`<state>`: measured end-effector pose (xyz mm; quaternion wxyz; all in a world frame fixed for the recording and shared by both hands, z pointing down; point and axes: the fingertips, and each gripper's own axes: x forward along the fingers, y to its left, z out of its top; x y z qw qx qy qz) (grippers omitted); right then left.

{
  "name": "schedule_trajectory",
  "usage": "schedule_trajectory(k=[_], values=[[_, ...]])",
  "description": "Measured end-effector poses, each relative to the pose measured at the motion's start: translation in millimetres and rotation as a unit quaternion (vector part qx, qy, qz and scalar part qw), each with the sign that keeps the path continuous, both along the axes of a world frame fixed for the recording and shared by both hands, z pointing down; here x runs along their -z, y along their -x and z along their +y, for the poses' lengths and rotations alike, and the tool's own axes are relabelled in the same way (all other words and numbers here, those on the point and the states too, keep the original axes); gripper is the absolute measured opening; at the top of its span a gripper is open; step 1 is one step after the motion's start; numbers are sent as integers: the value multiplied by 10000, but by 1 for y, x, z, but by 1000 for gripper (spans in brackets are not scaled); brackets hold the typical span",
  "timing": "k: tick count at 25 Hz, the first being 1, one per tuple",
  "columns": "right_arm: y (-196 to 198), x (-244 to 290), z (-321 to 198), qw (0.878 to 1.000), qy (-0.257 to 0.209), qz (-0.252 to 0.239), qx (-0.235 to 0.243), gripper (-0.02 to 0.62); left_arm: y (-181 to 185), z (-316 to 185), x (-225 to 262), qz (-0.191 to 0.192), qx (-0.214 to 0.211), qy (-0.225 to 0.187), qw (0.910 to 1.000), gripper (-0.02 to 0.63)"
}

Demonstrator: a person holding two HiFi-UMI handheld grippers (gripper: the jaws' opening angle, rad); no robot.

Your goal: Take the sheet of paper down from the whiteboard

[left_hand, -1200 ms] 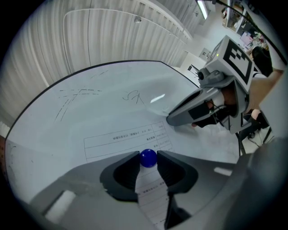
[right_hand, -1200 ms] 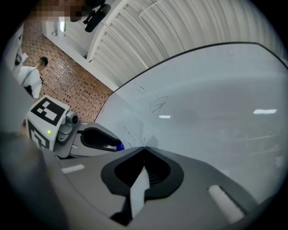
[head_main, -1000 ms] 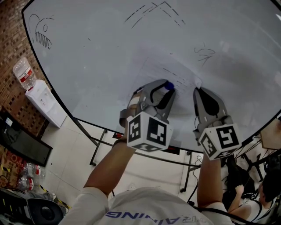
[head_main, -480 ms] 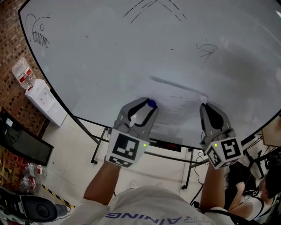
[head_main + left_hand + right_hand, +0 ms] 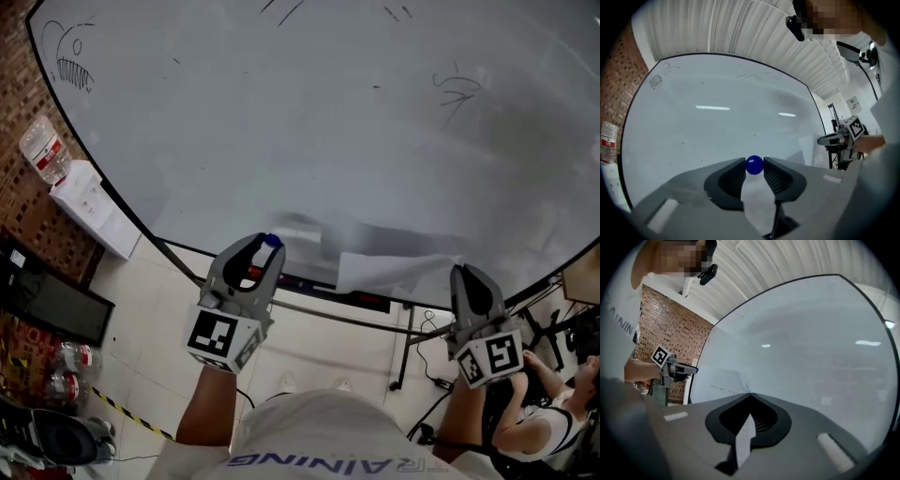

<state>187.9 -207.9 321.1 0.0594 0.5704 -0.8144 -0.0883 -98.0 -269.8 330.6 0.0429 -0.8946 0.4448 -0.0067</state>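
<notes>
The whiteboard point(image 5: 309, 122) fills the upper head view, with pen doodles on it. A white sheet of paper point(image 5: 394, 272) hangs off the board by its lower edge, one corner pinched in my right gripper point(image 5: 466, 274), which is shut on it. In the right gripper view the sheet point(image 5: 723, 385) runs left from the closed right gripper point(image 5: 750, 394). My left gripper point(image 5: 268, 247) is lower left of the sheet and apart from it. It is shut on a blue round-headed magnet point(image 5: 272, 241). In the left gripper view the magnet point(image 5: 754, 165) sits between the tips of the left gripper point(image 5: 754, 161).
A water bottle point(image 5: 44, 150) stands on a white box point(image 5: 92, 206) by the brick wall at left. The board's stand legs point(image 5: 405, 356) are below the grippers. A black case point(image 5: 47, 305) lies lower left. A seated person point(image 5: 539, 417) is at lower right.
Both grippers have drawn down and back from the board. The left one carried the blue magnet off the sheet. The sheet came away from the board with the right gripper.
</notes>
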Motion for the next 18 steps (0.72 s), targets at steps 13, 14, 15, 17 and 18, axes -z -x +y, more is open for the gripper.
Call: schedule_trajectory(k=[13, 14, 15, 17, 18], values=[[-16, -22, 9, 9993, 240, 68, -274, 8, 1, 1, -20, 1, -42, 178, 9998, 132], [-15, -23, 10, 9993, 255, 80, -270, 8, 1, 2, -20, 64, -77, 190, 9998, 132], [-15, -24, 10, 9992, 270, 92, -265, 8, 1, 2, -19, 136, -109, 199, 9996, 132], [-14, -25, 10, 9992, 288, 100, -251, 8, 0, 2, -18, 238, -151, 195, 9994, 131], [-14, -25, 9, 9992, 294, 102, -246, 8, 0, 1, -16, 302, -172, 176, 9992, 131]])
